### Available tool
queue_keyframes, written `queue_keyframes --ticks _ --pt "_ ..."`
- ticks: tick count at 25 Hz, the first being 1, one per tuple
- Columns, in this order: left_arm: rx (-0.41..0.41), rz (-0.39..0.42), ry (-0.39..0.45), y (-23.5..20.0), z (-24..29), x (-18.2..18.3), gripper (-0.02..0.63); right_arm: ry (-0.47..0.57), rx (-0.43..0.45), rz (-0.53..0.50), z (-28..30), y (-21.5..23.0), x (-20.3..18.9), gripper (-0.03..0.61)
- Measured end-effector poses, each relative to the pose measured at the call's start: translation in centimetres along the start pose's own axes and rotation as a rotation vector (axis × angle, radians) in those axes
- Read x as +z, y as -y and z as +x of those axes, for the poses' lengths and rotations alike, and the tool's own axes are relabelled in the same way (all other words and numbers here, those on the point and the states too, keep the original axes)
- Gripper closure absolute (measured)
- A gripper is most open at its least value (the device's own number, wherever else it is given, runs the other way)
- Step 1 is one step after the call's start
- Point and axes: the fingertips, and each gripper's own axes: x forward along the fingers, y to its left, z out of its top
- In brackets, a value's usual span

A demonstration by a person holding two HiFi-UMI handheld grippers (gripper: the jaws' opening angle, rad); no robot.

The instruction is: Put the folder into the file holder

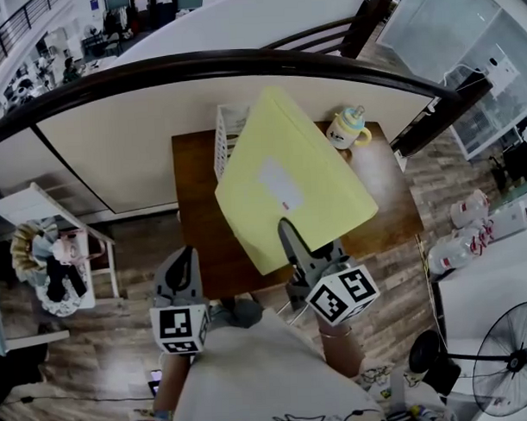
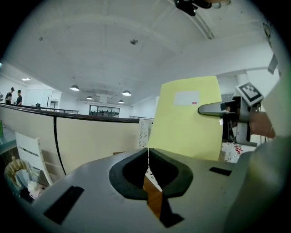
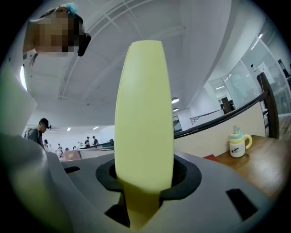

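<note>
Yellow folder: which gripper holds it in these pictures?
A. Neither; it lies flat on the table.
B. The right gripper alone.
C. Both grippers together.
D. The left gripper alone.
B: the yellow folder sits clamped between the jaws of the right gripper, while the left gripper is shut on nothing, apart from it.
</note>
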Motion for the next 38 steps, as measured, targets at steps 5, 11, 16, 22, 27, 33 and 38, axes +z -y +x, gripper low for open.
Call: queue_keyframes --ticks 5,11,16,22,27,33,38 --pt "-0.017 0.004 0.007 0.6 0.2 0.1 0.607 0.015 -0.046 0.003 -0.1 1.0 0.7 0.416" --pt "-0.021 0.006 -0.009 0.9 0.3 -0.5 0.607 0.022 -0.097 -0.013 0.0 2.2 1.2 0.416" --pt "-0.022 0.003 -0.015 0.9 0.4 -0.7 0.607 0.024 -0.118 -0.025 1.1 2.8 1.0 0.416" --pt "-0.021 -0.007 -0.018 0.9 0.5 -0.7 0.607 0.014 -0.133 -0.047 2.8 3.0 0.6 0.416" --pt "-0.012 -0.013 -0.02 0.3 1.0 -0.7 0.607 0.009 -0.146 -0.067 4.2 3.6 0.4 0.416" --pt "0.0 -0.02 -0.026 -0.6 1.8 -0.7 0.607 0.006 -0.149 -0.081 6.5 4.1 0.5 0.416" --pt "0.002 -0.018 -0.031 -1.4 2.7 -0.5 0.607 0.005 -0.15 -0.097 8.7 4.4 0.6 0.416"
